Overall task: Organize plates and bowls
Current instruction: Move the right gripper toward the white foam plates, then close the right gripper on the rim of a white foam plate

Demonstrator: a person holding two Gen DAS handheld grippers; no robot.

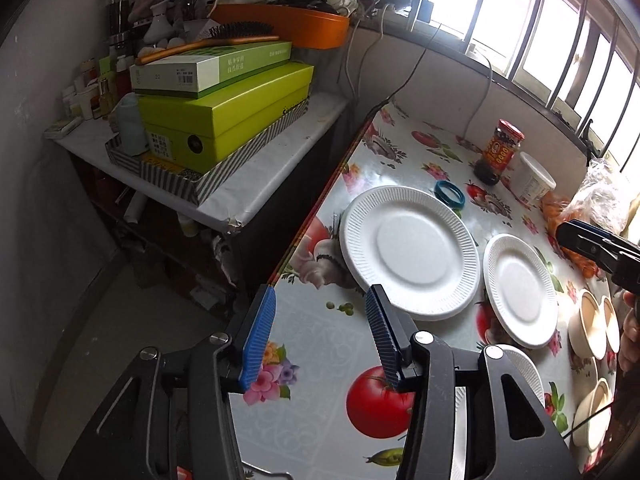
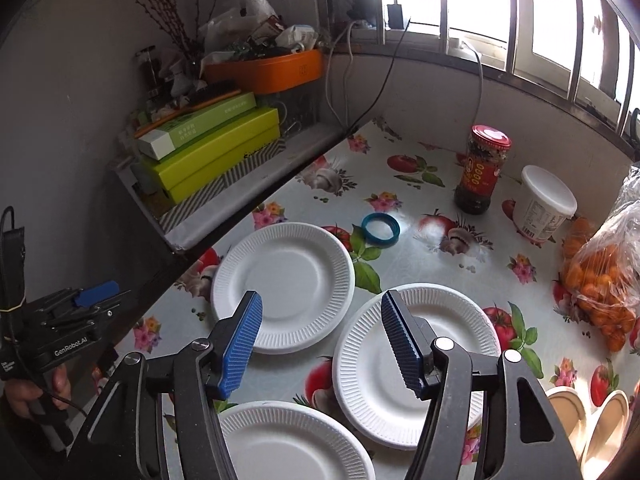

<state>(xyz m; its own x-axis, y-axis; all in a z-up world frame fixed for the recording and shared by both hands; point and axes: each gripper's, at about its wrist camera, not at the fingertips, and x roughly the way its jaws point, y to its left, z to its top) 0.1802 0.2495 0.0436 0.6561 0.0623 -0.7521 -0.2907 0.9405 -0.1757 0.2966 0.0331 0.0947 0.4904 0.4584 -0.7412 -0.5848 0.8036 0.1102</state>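
Three white paper plates lie on the flowered tablecloth. The far plate [image 2: 282, 286] [image 1: 408, 250], the middle plate [image 2: 416, 364] [image 1: 520, 290] and the near plate [image 2: 292, 444] [image 1: 522, 368] lie apart. Beige bowls [image 1: 592, 324] [image 2: 568, 412] sit at the right, another bowl [image 1: 594, 412] nearer. My left gripper [image 1: 320, 300] is open and empty above the table's left edge, short of the far plate. My right gripper [image 2: 320, 304] is open and empty above the plates. The left gripper also shows in the right wrist view [image 2: 96, 294].
A red-lidded sauce jar [image 2: 480, 170], a white tub [image 2: 544, 204], a blue ring [image 2: 380, 230] and a bag of oranges [image 2: 604, 280] stand at the back and right. A side shelf with green boxes [image 1: 224, 112] lies left of the table, with a gap between.
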